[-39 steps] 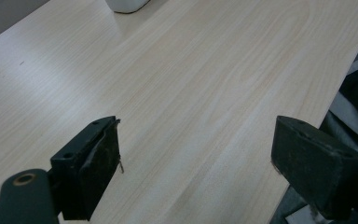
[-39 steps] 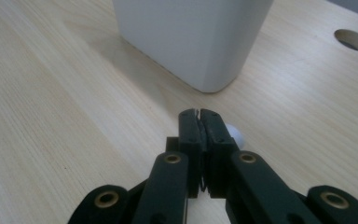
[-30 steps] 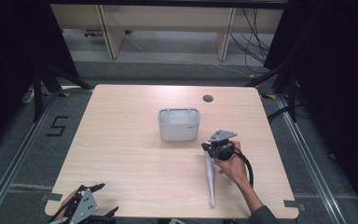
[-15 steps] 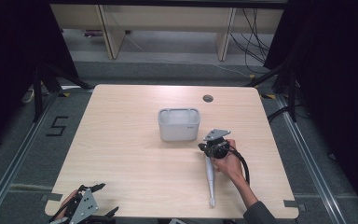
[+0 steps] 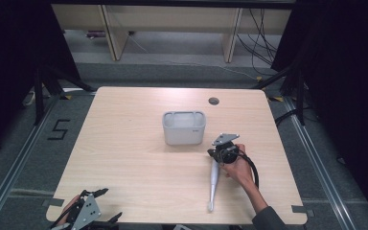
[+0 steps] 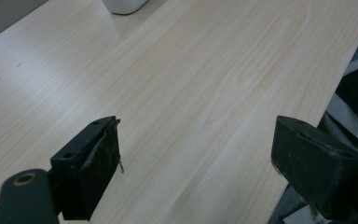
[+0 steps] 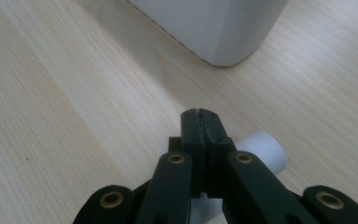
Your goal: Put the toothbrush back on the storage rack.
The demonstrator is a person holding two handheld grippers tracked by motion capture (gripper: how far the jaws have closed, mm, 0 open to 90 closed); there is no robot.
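A white tube (image 5: 214,179) and pale grey bin (image 5: 184,127) on a light wood-grain table (image 5: 124,158); black tongs (image 7: 200,116).

Bin (image 5: 184,128): on the table (image 5: 124,158), mid, far from you.
Tool (image 5: 213,179): right of and nearer you than bin, under your right gripper (image 5: 219,154).
Left gripper (image 5: 93,201): near left corner.

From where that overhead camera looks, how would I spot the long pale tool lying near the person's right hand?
Start at the wooden table and find the white tub near its middle. Just toward the near right of it, the right tongs rest shut over one end of a slim grey-white tool. It is the only long, tapering thing there, lying flat and pointing toward the near edge.
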